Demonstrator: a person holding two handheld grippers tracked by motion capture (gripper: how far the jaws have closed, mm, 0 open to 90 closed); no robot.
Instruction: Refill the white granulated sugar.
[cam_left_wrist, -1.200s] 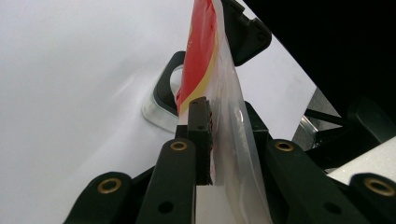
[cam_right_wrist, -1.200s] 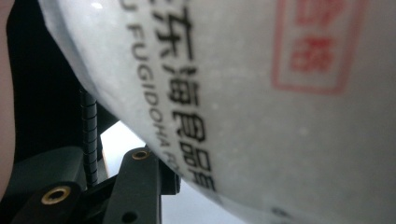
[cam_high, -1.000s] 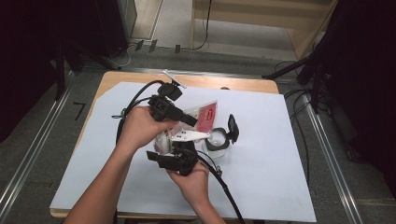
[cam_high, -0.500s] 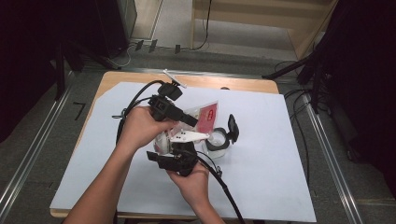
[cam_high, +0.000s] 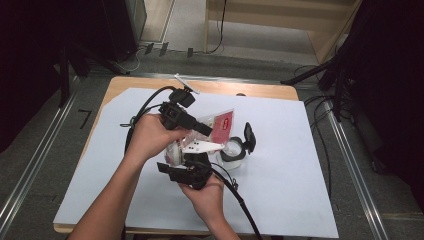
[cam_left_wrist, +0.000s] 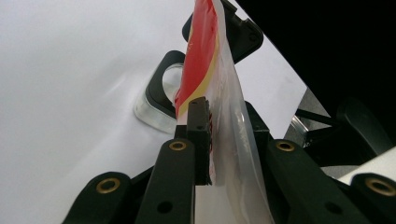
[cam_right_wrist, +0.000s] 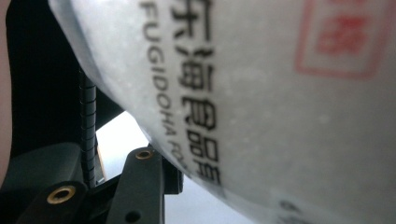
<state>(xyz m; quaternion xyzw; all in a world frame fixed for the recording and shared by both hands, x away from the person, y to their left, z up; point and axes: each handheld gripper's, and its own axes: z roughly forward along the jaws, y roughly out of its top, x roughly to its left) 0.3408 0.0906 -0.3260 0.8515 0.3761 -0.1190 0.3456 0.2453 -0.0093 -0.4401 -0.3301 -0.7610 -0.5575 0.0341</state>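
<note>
A clear plastic bag (cam_high: 222, 125) with a red label and white powder hangs over the middle of the table. My left gripper (cam_high: 207, 131) is shut on its upper edge (cam_left_wrist: 205, 56), with the film pinched between the pads. My right gripper (cam_high: 181, 157) holds the plump lower end from below. In the right gripper view, the printed bag (cam_right_wrist: 261, 93) presses against one finger (cam_right_wrist: 87, 126) and hides the other jaw. A clear jar (cam_high: 234, 152) with a black rim stands just right of the bag, its flip lid (cam_high: 248, 136) up. It also sits below the bag (cam_left_wrist: 156, 100).
A white sheet (cam_high: 280, 190) covers most of the wooden table (cam_high: 125, 85). A small metal piece (cam_high: 186, 84) lies at the far edge. Black cables (cam_high: 240, 200) trail from both grippers toward the near edge. Metal rails run along both sides of the table.
</note>
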